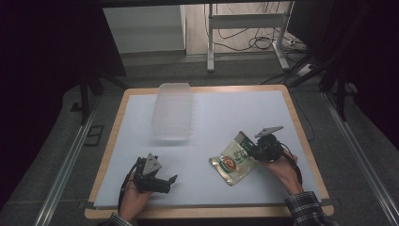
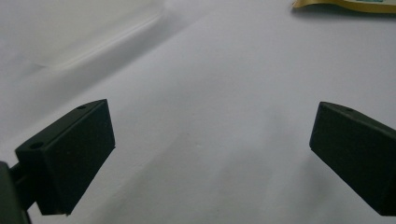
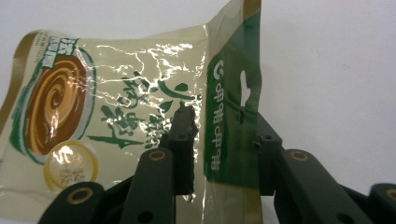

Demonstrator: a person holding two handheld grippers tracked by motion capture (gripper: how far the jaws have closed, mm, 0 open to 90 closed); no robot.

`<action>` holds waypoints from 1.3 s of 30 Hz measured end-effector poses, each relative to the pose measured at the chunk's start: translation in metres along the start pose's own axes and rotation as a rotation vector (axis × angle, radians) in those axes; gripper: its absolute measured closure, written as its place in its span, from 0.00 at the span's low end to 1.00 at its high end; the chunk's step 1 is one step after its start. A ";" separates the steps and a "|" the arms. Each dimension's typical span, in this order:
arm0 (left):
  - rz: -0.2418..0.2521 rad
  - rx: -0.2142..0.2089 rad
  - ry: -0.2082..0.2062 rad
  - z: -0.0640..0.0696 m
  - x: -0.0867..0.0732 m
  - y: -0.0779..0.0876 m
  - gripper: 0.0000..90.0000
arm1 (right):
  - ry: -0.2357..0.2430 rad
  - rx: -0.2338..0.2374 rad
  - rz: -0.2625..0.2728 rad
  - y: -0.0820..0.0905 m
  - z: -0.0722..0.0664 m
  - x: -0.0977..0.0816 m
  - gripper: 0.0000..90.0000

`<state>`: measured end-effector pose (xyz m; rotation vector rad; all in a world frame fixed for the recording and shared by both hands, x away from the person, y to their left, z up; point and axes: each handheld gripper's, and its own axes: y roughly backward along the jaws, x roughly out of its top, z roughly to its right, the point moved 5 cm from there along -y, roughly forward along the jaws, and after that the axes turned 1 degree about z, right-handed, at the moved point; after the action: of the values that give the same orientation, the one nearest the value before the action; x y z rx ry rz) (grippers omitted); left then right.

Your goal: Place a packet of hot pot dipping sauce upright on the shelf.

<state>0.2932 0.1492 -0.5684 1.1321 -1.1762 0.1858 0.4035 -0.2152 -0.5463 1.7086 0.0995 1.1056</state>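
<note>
1. Fingers of the right gripper are pressing from both sides on the green top strip of a snack packet, near its hanging hole, in the right gripper view.
2. Jaws of this gripper are standing fairly close together, with the strip of the packet between them.
3. In the high view, the right gripper is sitting right of centre in the lower half of the frame, with the person's right hand holding it from below right.
4. The snack packet is lying on the white table sheet just left of that gripper, its green end tilting up toward the jaws and its gold end resting on the sheet.
5. The left gripper is resting at the lower left of the high view, in the person's left hand, well apart from the packet.
6. Its fingers are standing wide apart in the left gripper view, with bare white sheet between them.
7. A clear plastic box is sitting at the upper middle of the sheet, apart from both grippers.
8. A gold edge of the packet is peeking in at the top right of the left gripper view.
</note>
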 end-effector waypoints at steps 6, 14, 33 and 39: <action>0.000 0.001 0.000 0.000 0.000 0.000 0.00 | 0.027 -0.015 -0.013 -0.007 0.000 0.006 0.83; -0.007 0.010 -0.009 0.000 0.000 -0.001 0.00 | 0.042 -0.004 -0.021 -0.011 -0.002 0.010 0.94; -0.006 0.016 -0.011 0.000 0.000 0.001 0.00 | 0.089 -0.019 -0.005 -0.003 -0.010 0.015 0.99; -0.005 0.020 -0.014 0.001 0.000 0.001 0.00 | 0.109 -0.025 0.022 0.005 -0.014 0.019 0.99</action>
<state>0.2919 0.1491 -0.5676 1.1557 -1.1861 0.1869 0.4025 -0.1974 -0.5307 1.6305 0.1347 1.2116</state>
